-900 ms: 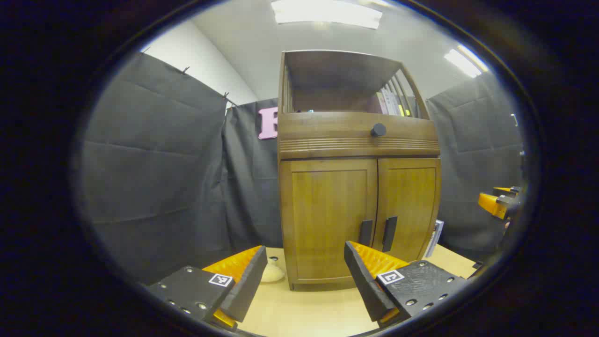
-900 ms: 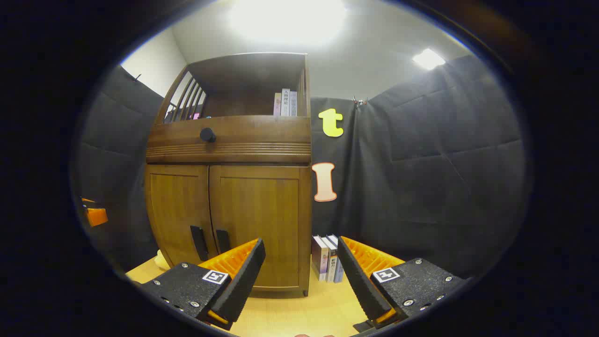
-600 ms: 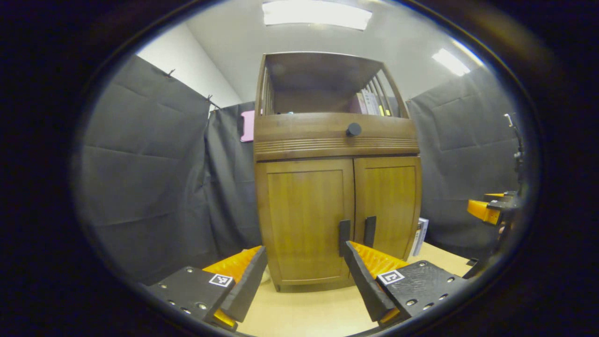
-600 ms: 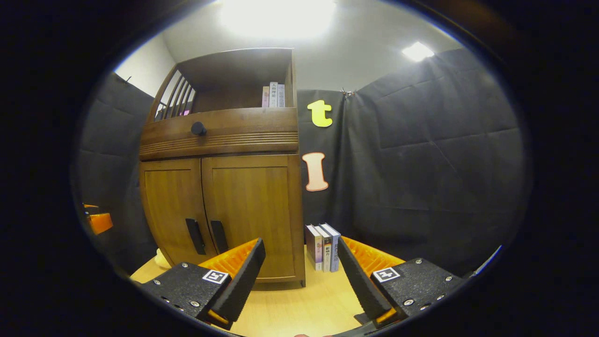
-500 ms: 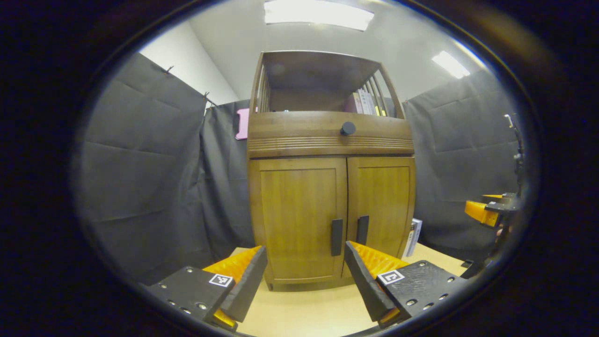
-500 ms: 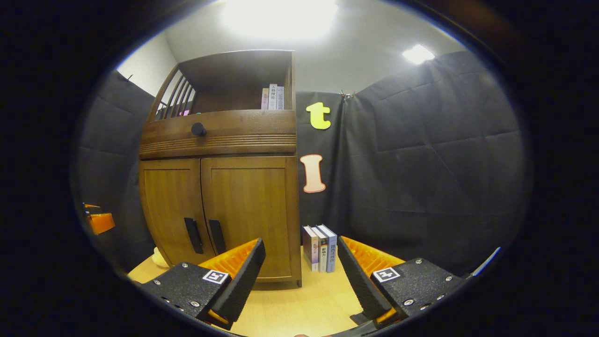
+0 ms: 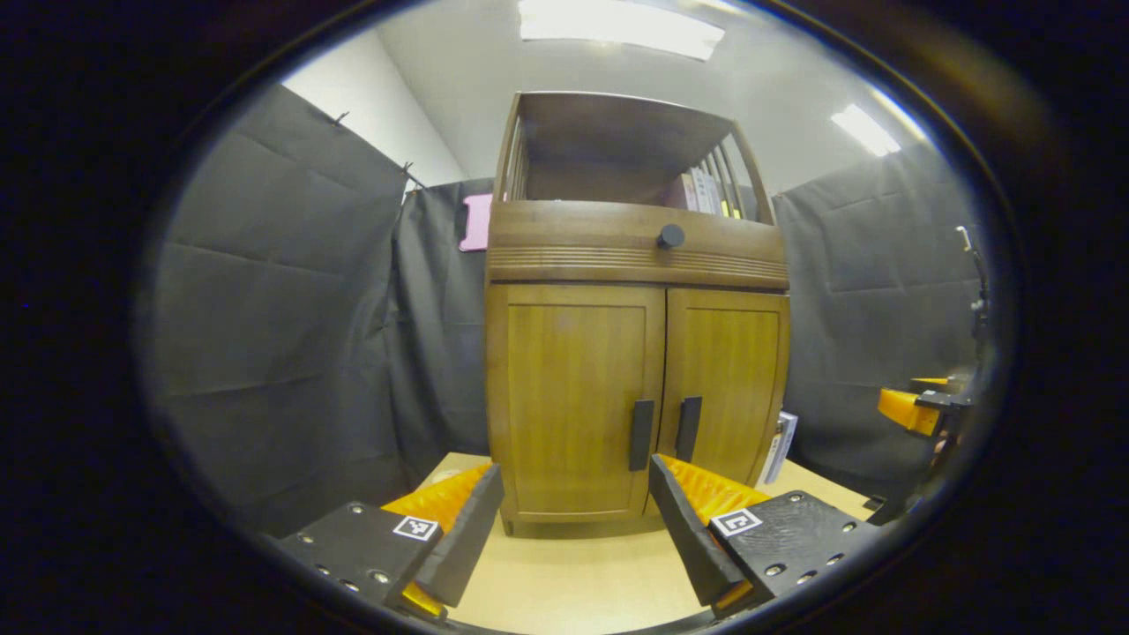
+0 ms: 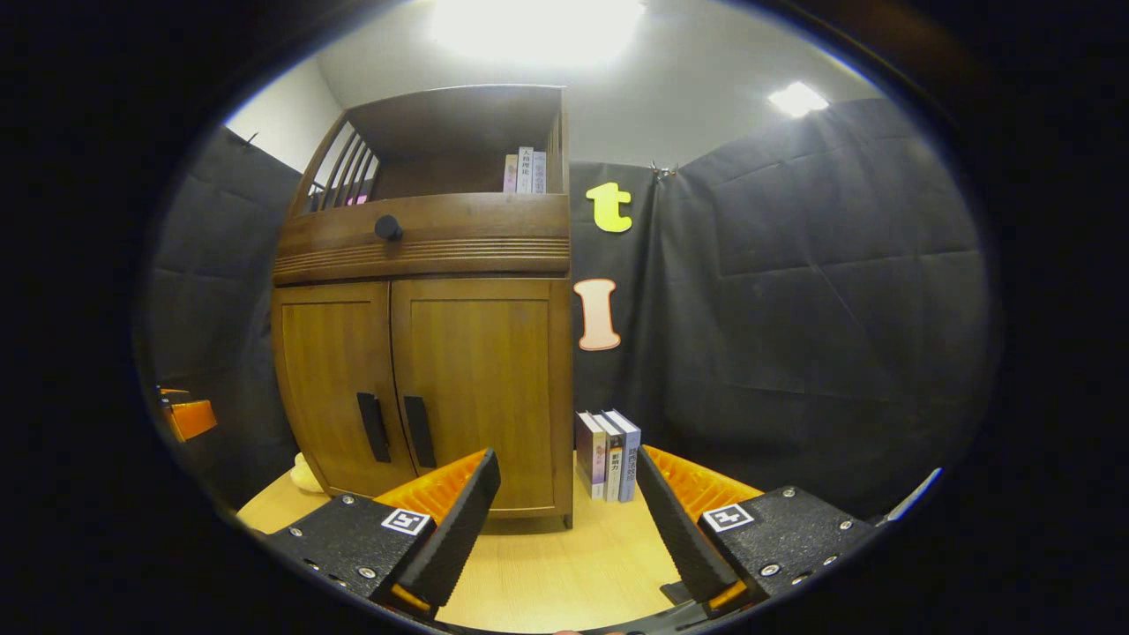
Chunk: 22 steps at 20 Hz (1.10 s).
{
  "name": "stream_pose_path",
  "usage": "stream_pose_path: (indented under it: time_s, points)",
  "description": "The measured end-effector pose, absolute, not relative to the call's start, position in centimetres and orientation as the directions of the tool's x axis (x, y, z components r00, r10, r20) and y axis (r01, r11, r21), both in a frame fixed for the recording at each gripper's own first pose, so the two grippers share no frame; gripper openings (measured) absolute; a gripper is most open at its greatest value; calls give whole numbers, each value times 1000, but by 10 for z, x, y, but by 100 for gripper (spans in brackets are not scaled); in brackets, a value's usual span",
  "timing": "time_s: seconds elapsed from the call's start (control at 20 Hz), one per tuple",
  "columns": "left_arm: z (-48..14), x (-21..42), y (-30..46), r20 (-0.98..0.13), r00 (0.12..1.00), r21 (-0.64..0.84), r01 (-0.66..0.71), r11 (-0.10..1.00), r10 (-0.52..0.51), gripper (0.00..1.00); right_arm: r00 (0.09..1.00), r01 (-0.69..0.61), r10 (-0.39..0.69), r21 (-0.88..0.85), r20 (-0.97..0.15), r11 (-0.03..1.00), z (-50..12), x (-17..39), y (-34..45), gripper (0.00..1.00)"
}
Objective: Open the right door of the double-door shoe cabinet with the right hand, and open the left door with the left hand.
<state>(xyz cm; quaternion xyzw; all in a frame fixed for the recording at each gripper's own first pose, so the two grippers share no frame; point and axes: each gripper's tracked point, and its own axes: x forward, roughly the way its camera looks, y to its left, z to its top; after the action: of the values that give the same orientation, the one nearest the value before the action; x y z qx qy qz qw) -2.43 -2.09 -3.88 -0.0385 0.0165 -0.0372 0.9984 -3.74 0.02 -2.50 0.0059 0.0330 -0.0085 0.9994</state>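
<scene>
In the left gripper view, the cabinet (image 7: pixel 635 300) stands on a pale wooden table (image 7: pixel 582 582) ahead of the left gripper (image 7: pixel 573 529), whose jaws are spread wide with nothing between them, clear of the cabinet front. Both doors are shut: the left door (image 7: pixel 569 397) fills the nearer half of the front, the right door (image 7: pixel 728 379) angles away beside it. Two dark vertical handles sit side by side at the seam, the left handle (image 7: pixel 641 434) just above the tip of the gripper's right-hand finger, the right handle (image 7: pixel 688 428) next to it. Above the doors runs a ribbed drawer band with a round knob (image 7: pixel 670 235), and over that an open shelf with slatted sides holding some books (image 7: pixel 706 190). Far off at the right edge the other gripper (image 7: pixel 913 407) shows; its jaws cannot be judged from here. In the right gripper view, the right gripper (image 8: pixel 569 520) hangs over the table (image 8: pixel 547 573), jaws parted and empty, aimed at the gap between the cabinet (image 8: pixel 423 291) and the wall. The right door (image 8: pixel 476 388) is nearest, closed, its handle (image 8: pixel 419 430) above the tip of the gripper's left-hand finger; the left door (image 8: pixel 335 388) and its handle (image 8: pixel 373 427) lie beyond, also closed. A short row of upright books (image 8: pixel 609 454) stands on the table just beside the cabinet's right side. The knob (image 8: pixel 388 227) and shelf books (image 8: pixel 525 172) show above. A small pale object (image 8: pixel 306 474) sits by the cabinet's far lower corner; what it is cannot be told.
</scene>
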Motion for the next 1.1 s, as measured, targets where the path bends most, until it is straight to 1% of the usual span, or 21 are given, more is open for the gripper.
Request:
stream_pose_path:
  time_s: [0.05, 0.1, 0.15, 0.2, 0.3, 0.35, 0.4, 0.45, 0.55, 0.65, 0.7, 0.75, 0.8, 0.85, 0.9, 0.95, 1.0, 1.05, 1.1]
  points:
    - [-43, -29, -17, -37, 997, -84, 66, 994, -69, 100, 997, 6, -5, 13, -71, 1000, -26, -37, 4, 96]
    - [-46, -32, -14, -42, 997, -89, 59, 994, -63, 99, 997, -6, 7, 12, -75, 1000, -27, -35, 8, 94]
    - [-50, -34, -13, -46, 997, -93, 53, 994, -57, 98, 997, -16, 17, 11, -81, 1000, -28, -31, 13, 96]
    - [-52, -36, -10, -51, 997, -95, 46, 994, -51, 97, 996, -28, 29, 12, -89, 1000, -29, -26, 18, 94]
    - [-58, -38, -4, -57, 998, -95, 30, 995, -35, 95, 994, -53, 54, 13, -96, 999, -28, -15, 30, 96]
    - [-60, -42, -1, -61, 998, -91, 20, 996, -26, 95, 993, -62, 62, 6, -99, 998, -28, -8, 35, 96]
    - [-62, -46, 4, -66, 998, -88, 10, 996, -16, 100, 992, -70, 70, 3, -106, 998, -27, 0, 41, 96]
    - [-65, -51, 10, -72, 997, -86, -1, 996, -5, 100, 991, -80, 81, 13, -106, 997, -27, 7, 47, 94]
    - [-74, -58, 20, -89, 996, -92, -21, 996, 13, 100, 991, -98, 102, 43, -86, 994, -18, 24, 60, 96]
    - [-83, -62, 26, -110, 993, -100, -46, 994, 35, 100, 991, -110, 114, 58, -73, 992, -15, 44, 72, 96]
    - [-86, -63, 28, -115, 993, -111, -50, 993, 38, 96, 991, -117, 121, 57, -61, 991, -13, 55, 78, 94]
    - [-89, -63, 30, -117, 992, -125, -52, 991, 37, 100, 990, -128, 130, 53, -49, 990, -11, 65, 85, 94]
    - [-90, -63, 32, -119, 992, -138, -56, 989, 40, 100, 989, -140, 141, 45, -40, 989, -8, 76, 93, 96]
    - [-92, -63, 35, -124, 991, -146, -62, 987, 44, 100, 988, -150, 151, 37, -34, 988, -6, 86, 100, 94]
    - [-95, -64, 37, -130, 990, -147, -72, 986, 52, 95, 986, -163, 163, 30, -31, 986, -5, 96, 109, 94]
    - [-97, -64, 41, -137, 988, -145, -85, 986, 65, 100, 984, -176, 177, 26, -30, 984, -6, 104, 118, 96]
    - [-99, -65, 43, -144, 987, -140, -97, 985, 77, 100, 981, -191, 192, 25, -31, 981, -6, 111, 127, 94]
    - [-102, -66, 44, -151, 985, -134, -110, 985, 89, 95, 978, -207, 208, 27, -28, 978, -5, 122, 137, 94]
    - [-104, -66, 47, -157, 982, -130, -122, 984, 101, 95, 975, -220, 221, 32, -32, 975, -6, 130, 145, 96]
